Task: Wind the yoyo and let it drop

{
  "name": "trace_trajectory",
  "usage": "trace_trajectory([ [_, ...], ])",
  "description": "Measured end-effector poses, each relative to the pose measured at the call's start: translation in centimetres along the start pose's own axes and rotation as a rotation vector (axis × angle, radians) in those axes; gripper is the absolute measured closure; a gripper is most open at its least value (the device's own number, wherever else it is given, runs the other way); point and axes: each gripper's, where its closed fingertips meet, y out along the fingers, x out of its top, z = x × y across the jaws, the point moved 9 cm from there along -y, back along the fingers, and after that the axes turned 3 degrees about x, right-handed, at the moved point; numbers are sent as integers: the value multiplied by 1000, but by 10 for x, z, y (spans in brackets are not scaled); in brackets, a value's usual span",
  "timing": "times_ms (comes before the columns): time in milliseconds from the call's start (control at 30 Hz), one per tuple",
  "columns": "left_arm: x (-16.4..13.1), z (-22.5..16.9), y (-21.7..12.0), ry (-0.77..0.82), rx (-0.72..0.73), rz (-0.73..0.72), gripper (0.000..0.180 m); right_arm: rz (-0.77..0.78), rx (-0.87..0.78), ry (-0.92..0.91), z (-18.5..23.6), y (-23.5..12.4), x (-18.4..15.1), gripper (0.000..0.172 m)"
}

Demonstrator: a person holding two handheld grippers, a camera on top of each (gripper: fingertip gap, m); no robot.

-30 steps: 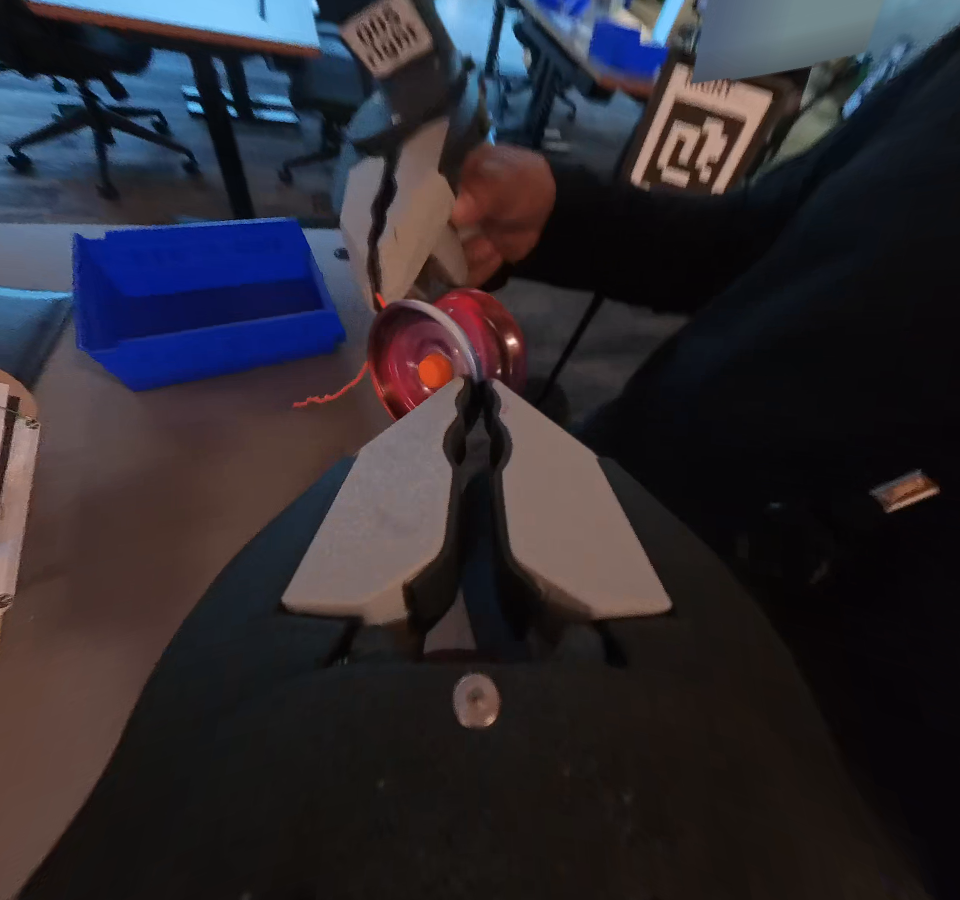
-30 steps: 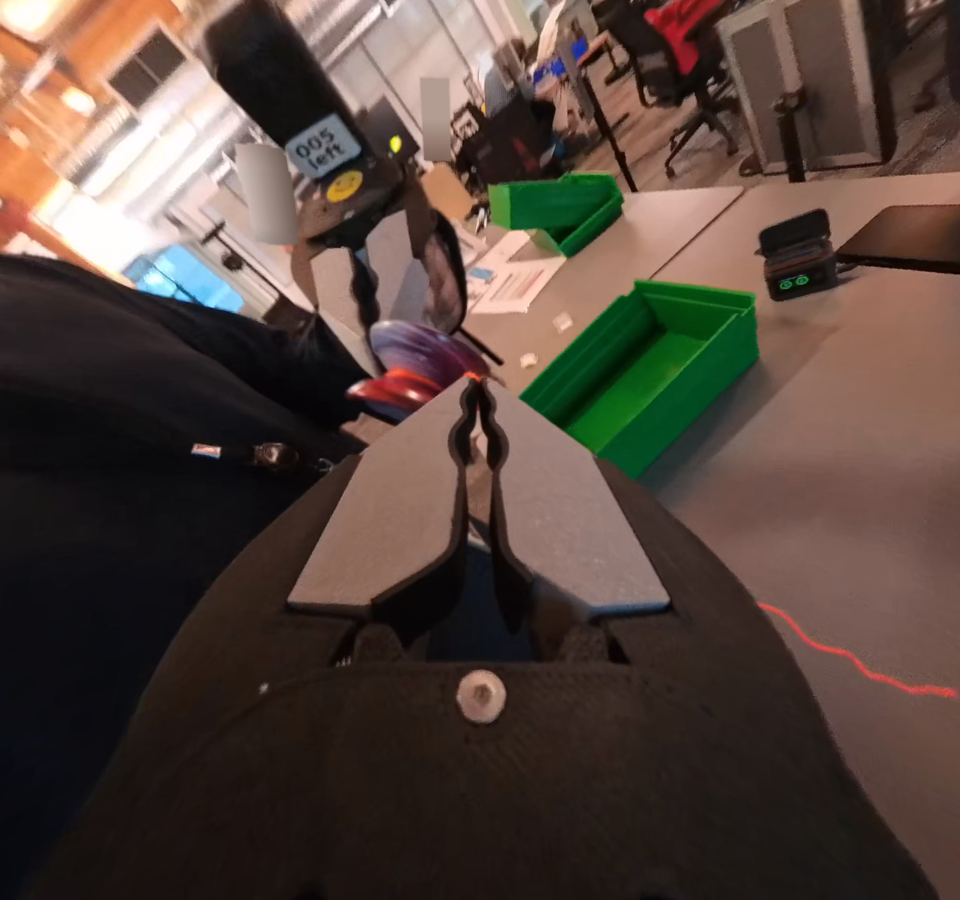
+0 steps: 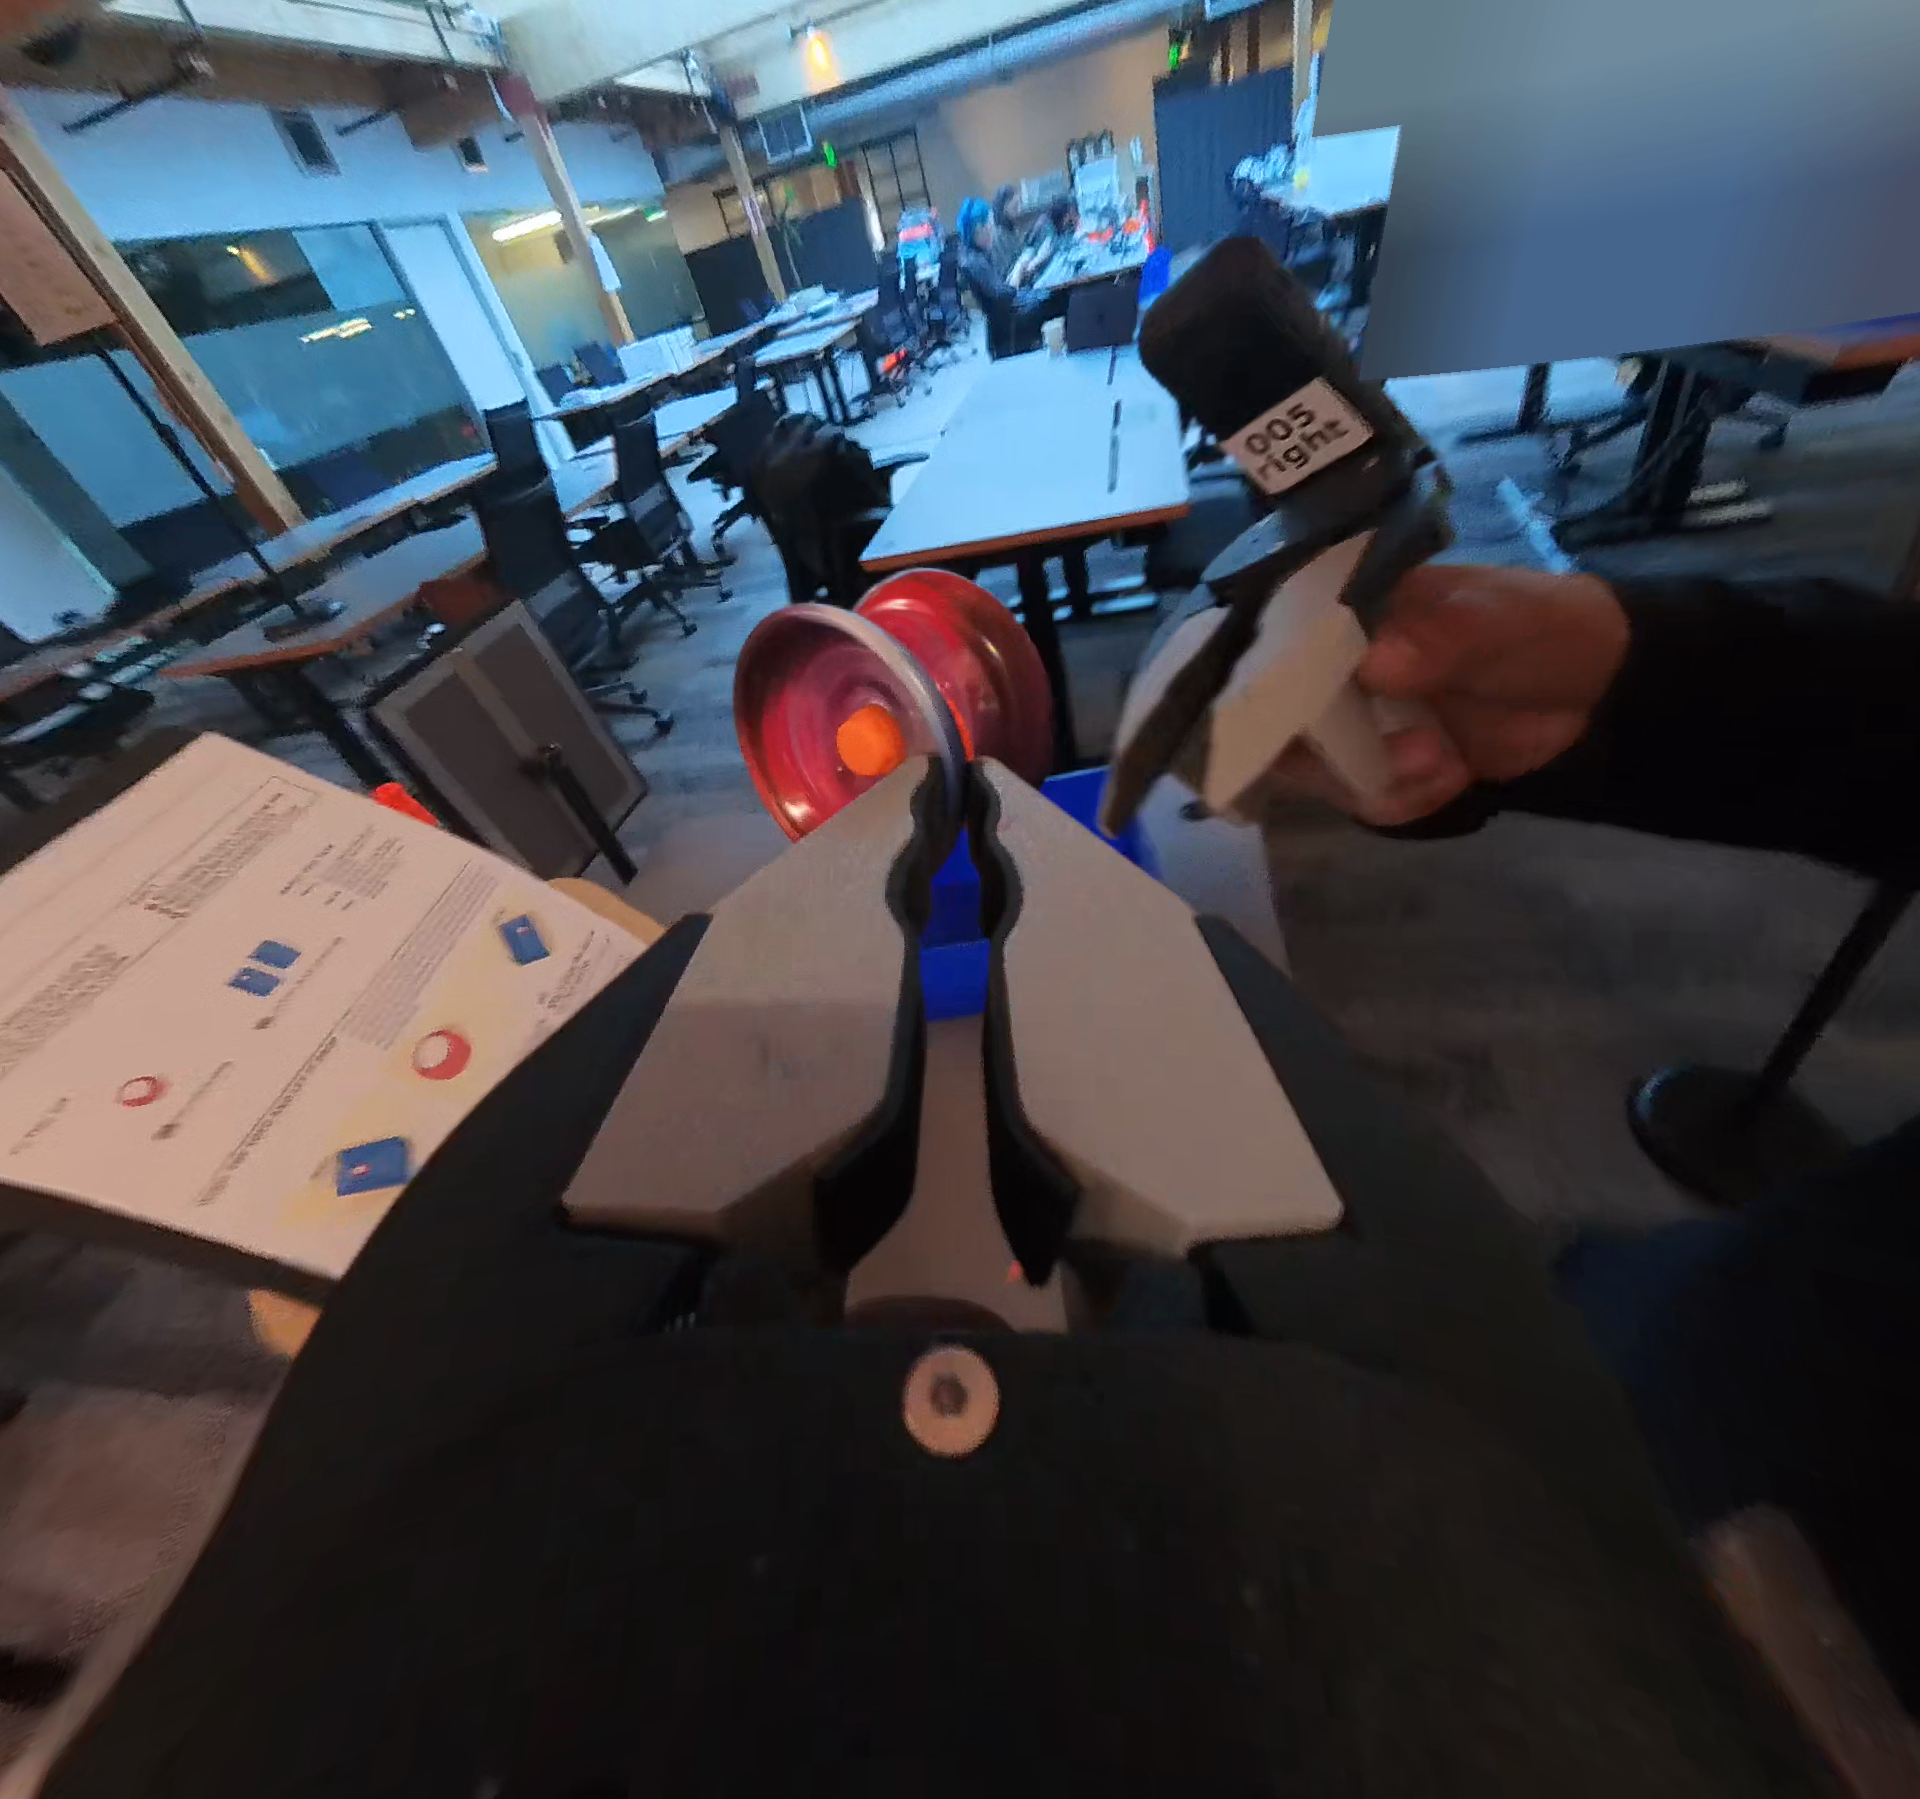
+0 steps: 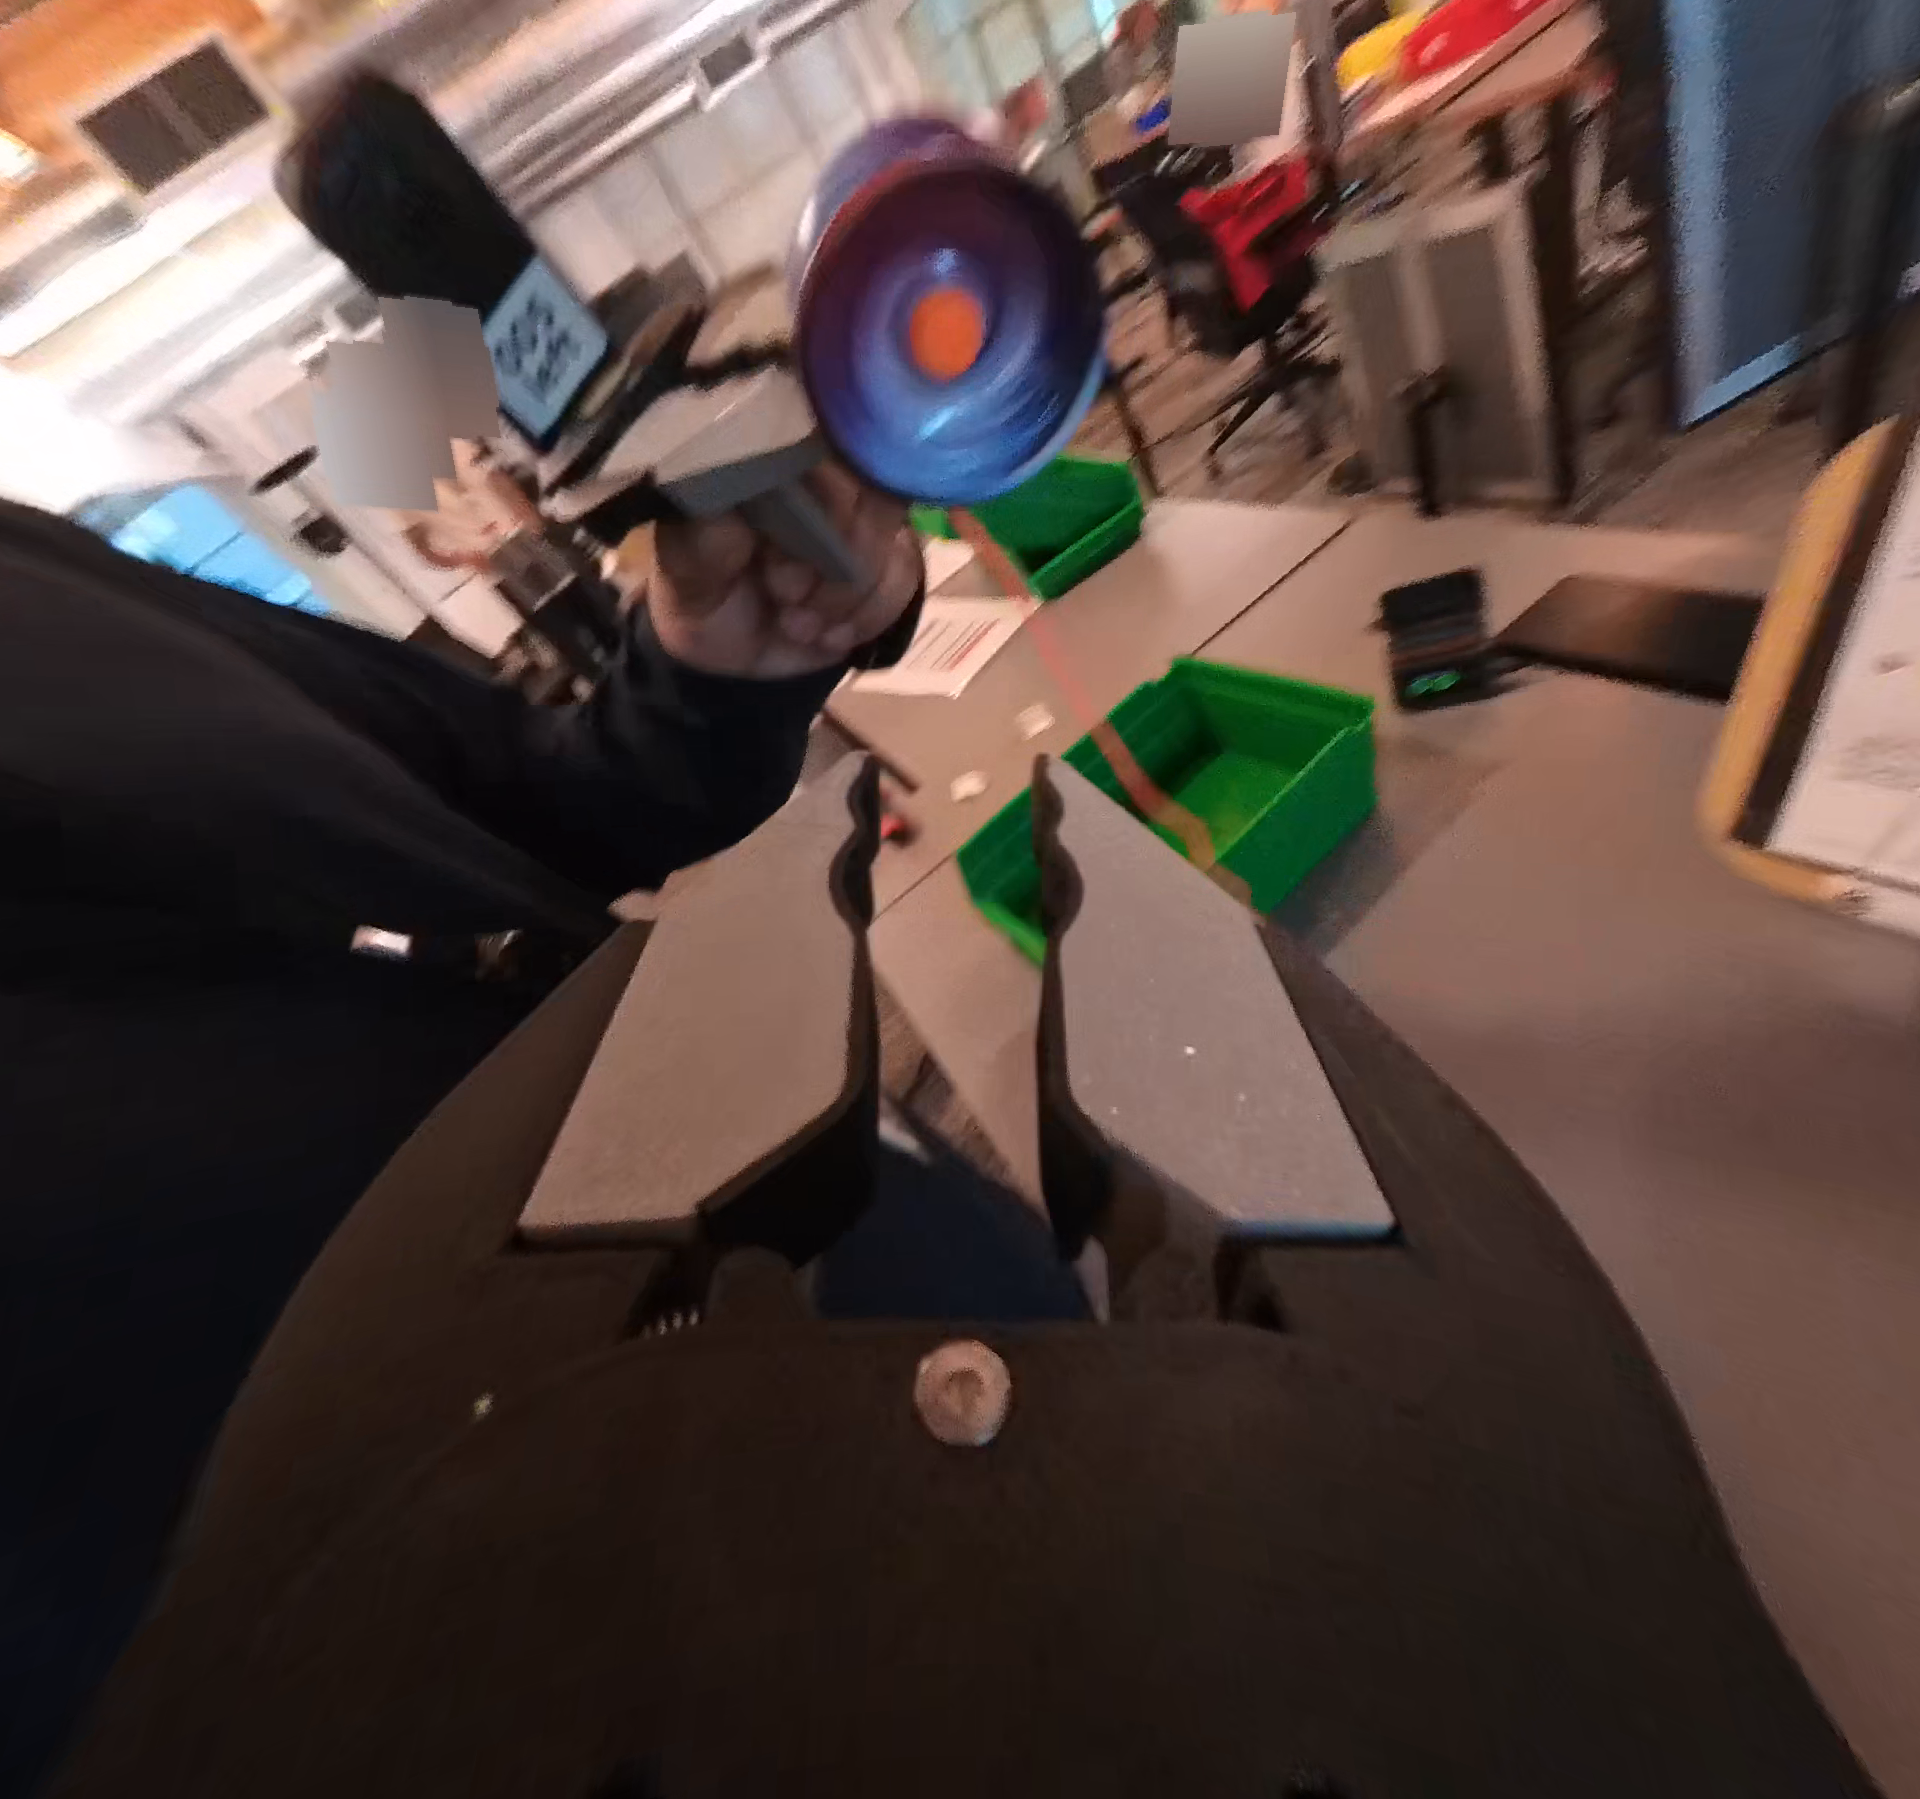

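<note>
The yoyo (image 3: 894,700) is red and purple with an orange hub. My left gripper (image 3: 956,773) is shut on the thin rim of its near half and holds it up in the air. In the right wrist view the yoyo (image 4: 945,357) shows its purple face, with the left gripper's body (image 4: 717,461) behind it. An orange string (image 4: 1049,648) hangs from the yoyo and trails down past my right fingers (image 4: 1143,918). My right gripper (image 4: 951,773) is open with nothing between its pads. It also shows in the left wrist view (image 3: 1174,773), to the right of the yoyo and apart from it.
A green bin (image 4: 1226,783) stands on the grey table (image 4: 1558,970) ahead, with a second green bin (image 4: 1060,513) farther back. A black device (image 4: 1439,637) sits at the right. A blue bin (image 3: 1091,804) and a printed sheet (image 3: 260,970) lie below the left gripper. My right fingertips sit around 8 cm from my left ones.
My right gripper was shut at the yoyo's string; it has opened and drawn back from the yoyo. My left gripper has raised and tilted up with the yoyo held in it.
</note>
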Motion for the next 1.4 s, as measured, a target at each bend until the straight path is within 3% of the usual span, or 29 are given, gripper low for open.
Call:
trace_trajectory([
  [100, 1, 1, 2, -173, -88, -73, 180, -90, 48, -17, 3, 0, 13, 139],
  [233, -1, 2, 5, -343, -181, -139, 180, -21, 102, -46, 8, 28, 3, 132],
  [333, -4, 0, 6, -377, -201, -152, 180, 26, 157, -24, 5, 44, -9, 155],
  [467, -9, -3, 6, -403, -227, -159, 180, 65, 199, 10, 1, 50, -21, 172],
  [600, -12, 0, 5, -495, -291, -202, 180, 102, 133, 35, -12, 46, -28, 172],
  [800, -29, -2, 8, -566, -463, -96, 180, 127, -125, -25, -36, 22, -17, 172],
  [900, -44, -8, 8, -523, -542, 53, 180, 110, -191, -57, -36, 4, -3, 172],
  [1000, -57, -13, 8, -445, -534, 171, 179, 129, -165, -75, -26, -1, 5, 172],
  [1133, -74, -13, 9, -299, -389, 288, 180, 204, -138, -14, -24, 6, -4, 172],
  [1300, -90, -25, 16, -111, -332, 419, 180, 266, -100, 78, -20, 19, -20, 172],
  [1400, -94, -31, 23, -14, -235, 438, 180, 316, -86, 94, -15, 31, -32, 172],
])
